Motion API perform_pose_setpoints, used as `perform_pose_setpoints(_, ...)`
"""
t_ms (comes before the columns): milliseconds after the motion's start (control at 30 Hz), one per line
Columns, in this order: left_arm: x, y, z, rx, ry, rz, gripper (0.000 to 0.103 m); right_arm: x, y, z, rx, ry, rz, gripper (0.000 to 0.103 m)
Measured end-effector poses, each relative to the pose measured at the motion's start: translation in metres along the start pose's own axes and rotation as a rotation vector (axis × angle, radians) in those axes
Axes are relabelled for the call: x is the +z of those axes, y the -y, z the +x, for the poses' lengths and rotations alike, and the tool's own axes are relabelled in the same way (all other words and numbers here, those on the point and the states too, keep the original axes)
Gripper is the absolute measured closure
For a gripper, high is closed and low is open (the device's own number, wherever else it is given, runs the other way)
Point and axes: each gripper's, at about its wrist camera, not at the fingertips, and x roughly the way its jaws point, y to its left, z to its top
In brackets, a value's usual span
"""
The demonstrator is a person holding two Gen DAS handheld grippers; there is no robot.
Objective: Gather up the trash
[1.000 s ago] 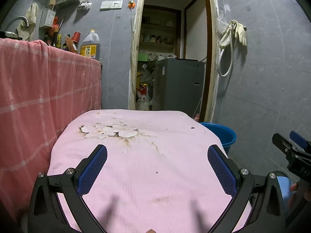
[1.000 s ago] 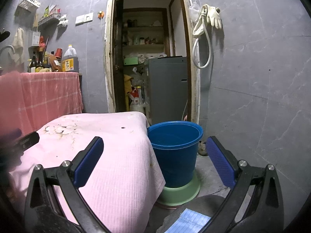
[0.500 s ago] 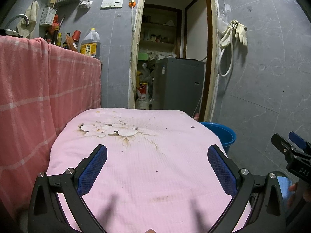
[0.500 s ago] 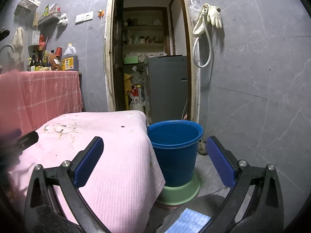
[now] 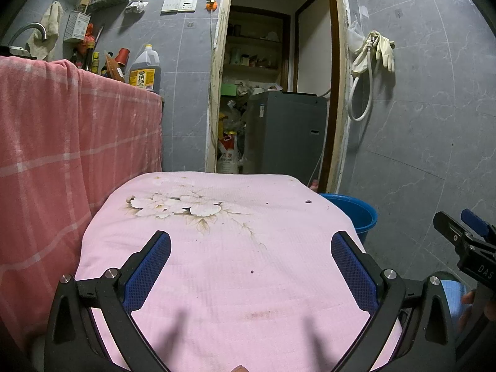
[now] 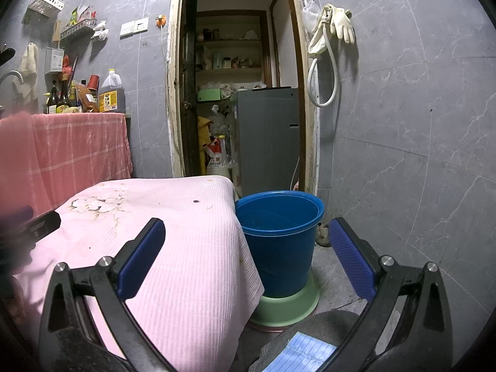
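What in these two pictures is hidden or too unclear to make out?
- Bottom of the blue plastic bucket: in the right wrist view its inside is too dark to see; in the left wrist view the pink floral cloth hides most of it.
- Tiny dark specks on that cloth: too small to identify.
- Blue lined paper: cut off by the bottom edge.
- Storeroom shelves: items too small.

Cloth, plastic and tile surfaces

A ribbed pink cloth (image 5: 223, 266), stained and matt, covers the table; the blue bucket (image 6: 280, 241) is smooth glossy plastic; the grey wall tiles (image 6: 403, 124) look polished, marble-veined; lined paper (image 6: 302, 353) lies below.
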Motion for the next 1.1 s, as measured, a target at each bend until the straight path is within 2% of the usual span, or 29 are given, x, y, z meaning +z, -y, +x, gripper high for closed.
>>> perform_pose_setpoints(1100,-0.0024,0.0019,-0.0014,0.011,-0.007,-0.004,0.002,-0.0001,-0.0011,-0.0001,0.0,-0.001,0.001,0.0)
